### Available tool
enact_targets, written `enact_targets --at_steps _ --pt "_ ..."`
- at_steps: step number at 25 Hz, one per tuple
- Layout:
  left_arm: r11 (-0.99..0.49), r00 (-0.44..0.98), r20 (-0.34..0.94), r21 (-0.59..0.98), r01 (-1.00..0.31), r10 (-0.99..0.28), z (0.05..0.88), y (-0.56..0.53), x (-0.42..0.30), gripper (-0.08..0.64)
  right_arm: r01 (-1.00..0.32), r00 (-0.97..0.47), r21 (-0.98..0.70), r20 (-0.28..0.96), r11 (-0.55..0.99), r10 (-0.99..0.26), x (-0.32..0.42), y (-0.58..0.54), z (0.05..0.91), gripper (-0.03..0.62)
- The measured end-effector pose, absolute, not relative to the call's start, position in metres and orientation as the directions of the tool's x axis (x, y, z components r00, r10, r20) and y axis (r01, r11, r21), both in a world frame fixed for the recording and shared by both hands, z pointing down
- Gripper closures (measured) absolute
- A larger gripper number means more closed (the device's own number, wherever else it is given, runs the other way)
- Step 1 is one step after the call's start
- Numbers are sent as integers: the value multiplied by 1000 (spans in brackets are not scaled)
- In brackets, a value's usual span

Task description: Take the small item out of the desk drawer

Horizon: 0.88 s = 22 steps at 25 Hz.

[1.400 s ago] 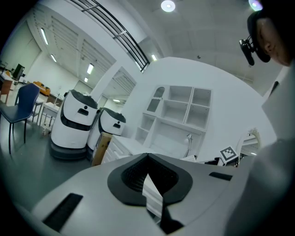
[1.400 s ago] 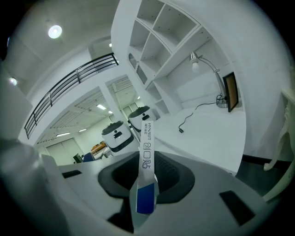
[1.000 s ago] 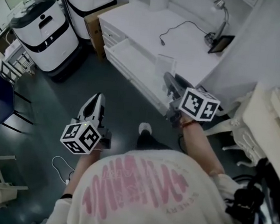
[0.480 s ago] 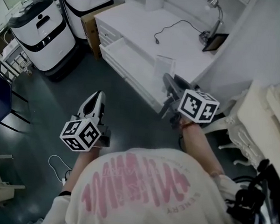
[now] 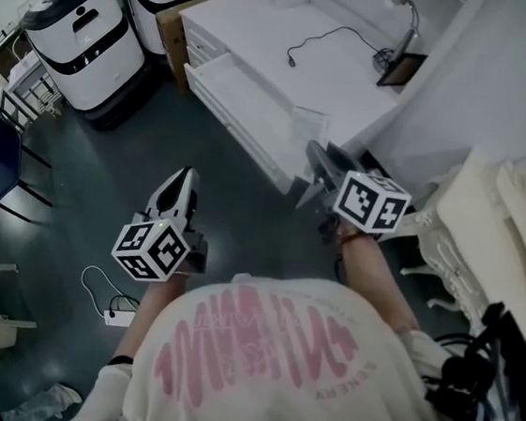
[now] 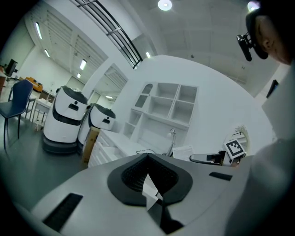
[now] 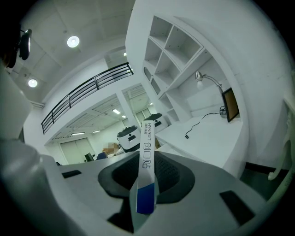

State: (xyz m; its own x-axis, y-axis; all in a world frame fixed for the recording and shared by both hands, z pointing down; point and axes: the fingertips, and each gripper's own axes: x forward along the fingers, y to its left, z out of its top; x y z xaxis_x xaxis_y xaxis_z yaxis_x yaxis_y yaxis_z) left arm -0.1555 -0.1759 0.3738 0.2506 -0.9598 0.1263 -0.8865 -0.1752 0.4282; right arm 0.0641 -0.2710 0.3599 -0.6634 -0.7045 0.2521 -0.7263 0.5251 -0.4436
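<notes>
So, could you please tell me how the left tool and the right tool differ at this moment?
The right tool is shut on a slim white packet with a blue end; the left tool is shut on nothing. The right tool sits by the white desk; the left tool is over the dark floor. Both carry a marker cube.

The right gripper [image 7: 145, 182] pinches a slim blue-ended white packet [image 7: 147, 152], desk [image 7: 207, 133] beyond.

A drawer [image 5: 244, 85] is sticking out of the desk's [image 5: 335, 72] front, a lamp [image 5: 403, 13] and cable [image 5: 329, 43] are sitting on it, and two robots [image 5: 84, 43] are standing off its left end.
</notes>
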Motion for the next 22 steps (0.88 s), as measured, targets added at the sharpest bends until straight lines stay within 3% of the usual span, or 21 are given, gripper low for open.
enact_targets --at_steps 22 --pt "-152 236 148 432 -889 -960 386 -128 -89 531 -708 -690 -455 282 540 -667 120 -222 380 490"
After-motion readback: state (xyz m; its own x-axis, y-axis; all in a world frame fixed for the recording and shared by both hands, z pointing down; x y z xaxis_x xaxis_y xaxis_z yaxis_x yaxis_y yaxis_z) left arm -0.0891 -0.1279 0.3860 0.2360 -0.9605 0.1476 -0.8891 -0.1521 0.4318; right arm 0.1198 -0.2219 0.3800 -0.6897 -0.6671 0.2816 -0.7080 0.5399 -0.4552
